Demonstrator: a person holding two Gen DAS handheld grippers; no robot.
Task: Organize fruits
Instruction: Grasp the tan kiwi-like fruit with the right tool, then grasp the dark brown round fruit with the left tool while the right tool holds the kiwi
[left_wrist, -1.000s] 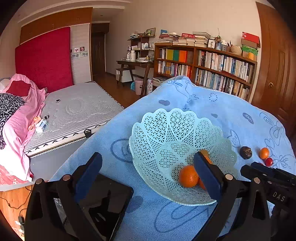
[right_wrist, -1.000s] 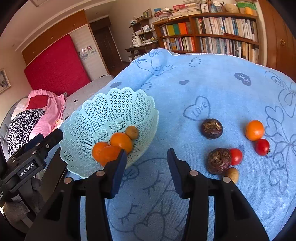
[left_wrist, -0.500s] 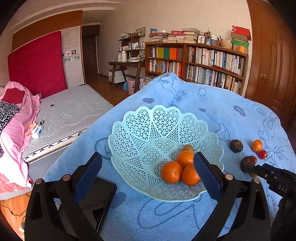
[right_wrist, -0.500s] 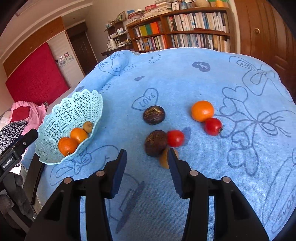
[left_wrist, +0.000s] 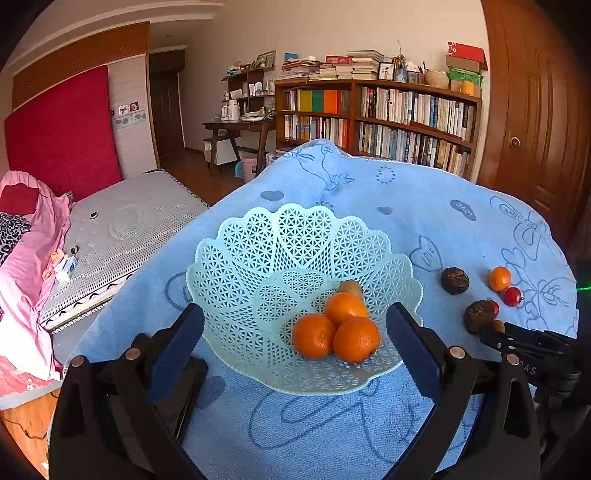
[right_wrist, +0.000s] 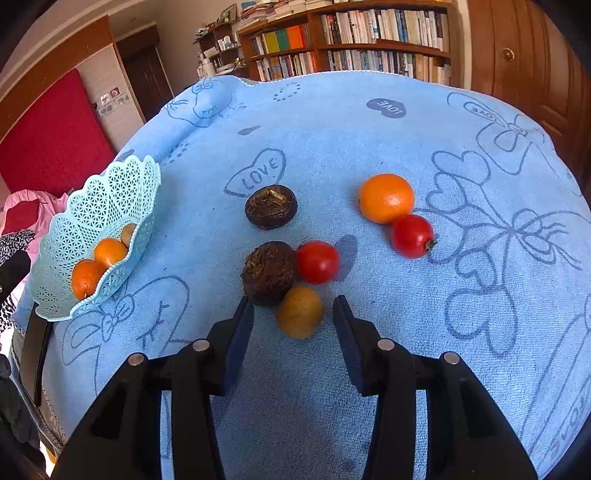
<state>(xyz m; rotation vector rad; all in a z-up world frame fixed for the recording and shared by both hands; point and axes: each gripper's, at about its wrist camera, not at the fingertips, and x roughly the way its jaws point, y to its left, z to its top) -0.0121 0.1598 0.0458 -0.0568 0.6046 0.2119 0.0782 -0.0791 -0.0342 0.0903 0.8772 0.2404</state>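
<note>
On the blue cloth (right_wrist: 332, 140), all places are given from the basket (right_wrist: 110, 195). Inside it lie three oranges (left_wrist: 343, 325) and a small yellow-brown fruit (left_wrist: 351, 290). To its right, well apart, sit two dark brown fruits (right_wrist: 271, 206), two red tomatoes (right_wrist: 317, 261), a loose orange (right_wrist: 386, 198) and a yellow fruit (right_wrist: 300, 312). The right hand-held gripper (right_wrist: 293, 314) is spread, its fingers either side of the yellow fruit without touching it. The left hand-held gripper (left_wrist: 295, 332) is spread wide just in front of the basket, holding nothing.
</note>
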